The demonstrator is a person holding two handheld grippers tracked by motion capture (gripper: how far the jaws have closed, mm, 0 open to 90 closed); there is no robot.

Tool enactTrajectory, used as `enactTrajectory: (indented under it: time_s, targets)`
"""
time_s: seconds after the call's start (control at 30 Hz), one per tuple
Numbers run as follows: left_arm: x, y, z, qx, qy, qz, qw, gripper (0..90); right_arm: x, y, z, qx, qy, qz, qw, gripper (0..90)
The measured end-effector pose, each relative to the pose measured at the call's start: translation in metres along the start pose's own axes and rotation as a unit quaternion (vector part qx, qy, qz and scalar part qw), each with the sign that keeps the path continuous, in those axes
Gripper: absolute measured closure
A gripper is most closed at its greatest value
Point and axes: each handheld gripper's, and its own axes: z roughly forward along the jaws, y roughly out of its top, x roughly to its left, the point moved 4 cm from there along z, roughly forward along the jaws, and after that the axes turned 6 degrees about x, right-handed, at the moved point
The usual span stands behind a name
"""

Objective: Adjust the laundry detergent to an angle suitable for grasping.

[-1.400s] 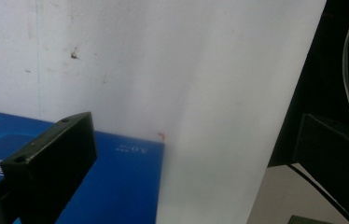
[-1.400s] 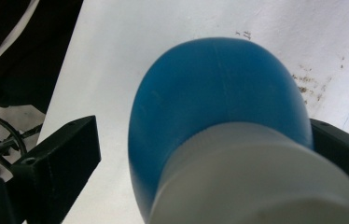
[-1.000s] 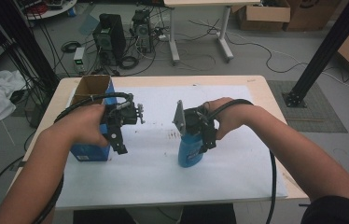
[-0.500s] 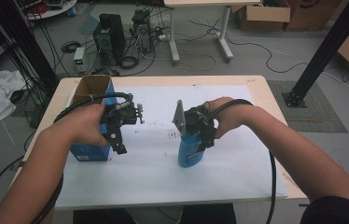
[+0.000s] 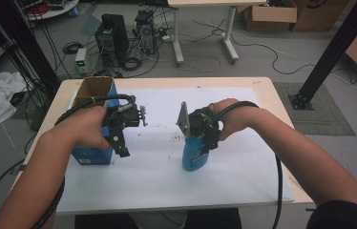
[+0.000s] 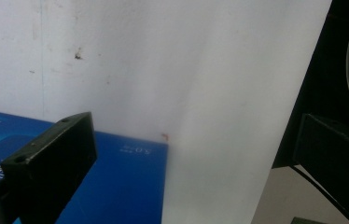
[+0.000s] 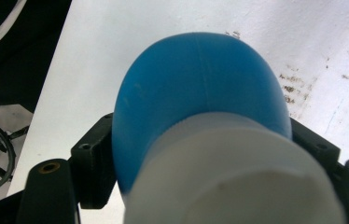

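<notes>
Fingers of the right gripper point(image 5: 200, 143) clamp the blue plastic bottle point(image 5: 193, 155) with its white cap point(image 7: 238, 177), best lifted straight, while the left gripper point(image 5: 120, 143) gapes wide.

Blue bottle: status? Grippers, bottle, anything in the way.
Right gripper shut on blue bottle, upright on white sheet. Left gripper open, beside blue box. Nothing between them.

A lab or workshop: computer towers point(image 5: 112, 38), floor cables point(image 5: 257, 45), cardboard boxes point(image 5: 269, 14), black framing point(image 5: 331, 52).
</notes>
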Motion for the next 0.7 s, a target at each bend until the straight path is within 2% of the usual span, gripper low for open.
enactTrajectory:
  time_s: [0.6,0.7]
  targets:
    - [0.0026,-0.0013,0.0035,0.002,-0.001,-0.002,1.0000,0.0,0.0006,0.0005,0.0004,0.004,0.001,-0.006,1.0000,32.2]
    - [0.0027,-0.0020,0.0046,0.000,-0.001,-0.003,1.0000,0.1,0.0014,0.0013,0.0020,0.010,-0.003,-0.009,0.9999,39.6]
